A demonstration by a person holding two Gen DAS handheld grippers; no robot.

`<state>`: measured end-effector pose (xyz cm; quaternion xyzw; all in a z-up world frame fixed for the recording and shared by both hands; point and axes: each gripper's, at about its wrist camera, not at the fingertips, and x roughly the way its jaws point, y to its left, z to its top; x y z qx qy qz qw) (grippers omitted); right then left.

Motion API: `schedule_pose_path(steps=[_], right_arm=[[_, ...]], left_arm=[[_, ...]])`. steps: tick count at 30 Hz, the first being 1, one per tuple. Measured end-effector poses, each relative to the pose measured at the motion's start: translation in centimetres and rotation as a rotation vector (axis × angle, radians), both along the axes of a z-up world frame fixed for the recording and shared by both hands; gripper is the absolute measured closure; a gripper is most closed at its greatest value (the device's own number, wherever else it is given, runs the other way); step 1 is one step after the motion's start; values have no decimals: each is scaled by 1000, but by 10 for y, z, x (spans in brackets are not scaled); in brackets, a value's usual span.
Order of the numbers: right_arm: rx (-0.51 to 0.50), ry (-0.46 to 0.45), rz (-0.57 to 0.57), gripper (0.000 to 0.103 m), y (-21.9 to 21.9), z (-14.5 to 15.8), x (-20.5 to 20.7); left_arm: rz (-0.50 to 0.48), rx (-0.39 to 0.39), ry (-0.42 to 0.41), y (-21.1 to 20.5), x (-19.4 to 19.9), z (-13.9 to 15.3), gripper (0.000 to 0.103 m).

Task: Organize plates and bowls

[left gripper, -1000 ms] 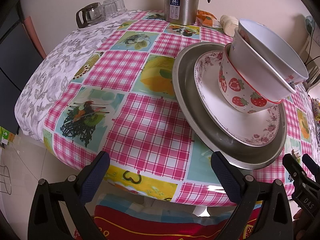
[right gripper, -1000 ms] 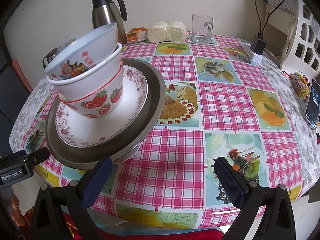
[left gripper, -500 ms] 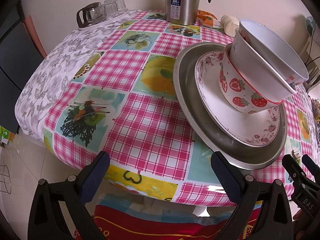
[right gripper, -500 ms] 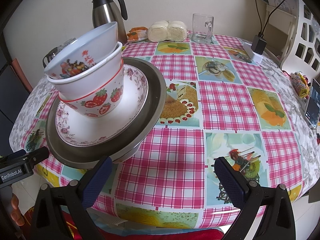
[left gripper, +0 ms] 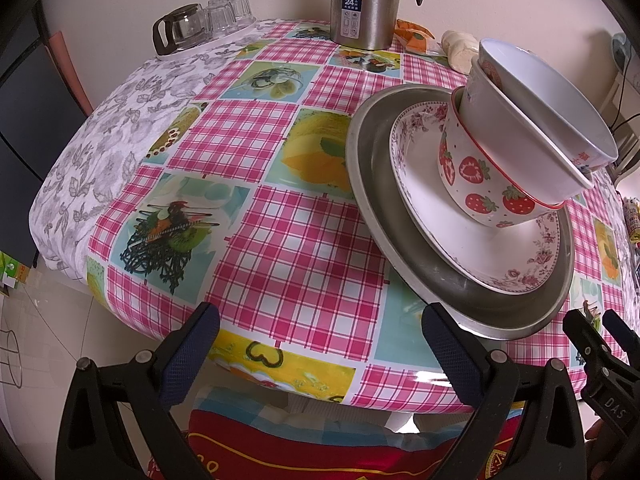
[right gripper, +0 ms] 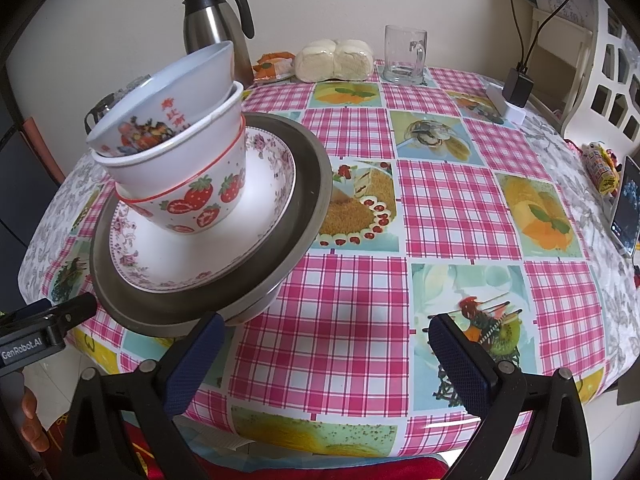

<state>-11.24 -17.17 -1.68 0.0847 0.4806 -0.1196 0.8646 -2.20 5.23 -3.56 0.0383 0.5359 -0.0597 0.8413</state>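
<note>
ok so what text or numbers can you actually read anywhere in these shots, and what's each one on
"24" on the blue label of the steel thermos jug; the small print around it is too blurred to read.
"GenRobot.AI" on the left gripper body, seen from the right wrist view.
"DAS" on the right gripper body, seen from the left wrist view; it may be cut off.
Red Chinese characters on the top bowl: too small to read reliably.
</note>
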Motion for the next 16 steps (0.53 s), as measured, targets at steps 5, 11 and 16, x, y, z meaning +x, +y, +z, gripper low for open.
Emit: schedule_pose_path(steps=[5,11,16], right_arm=[[1,1,1,0,0,-1,-1],[2,3,0,0,-1,-1,0],[4,5,0,0,-2,-2,0]], left_arm=[[0,0,1,0,0,0,2],[6,-9,-6,0,0,1,2],[11,-15,-13,1,0,4,2]])
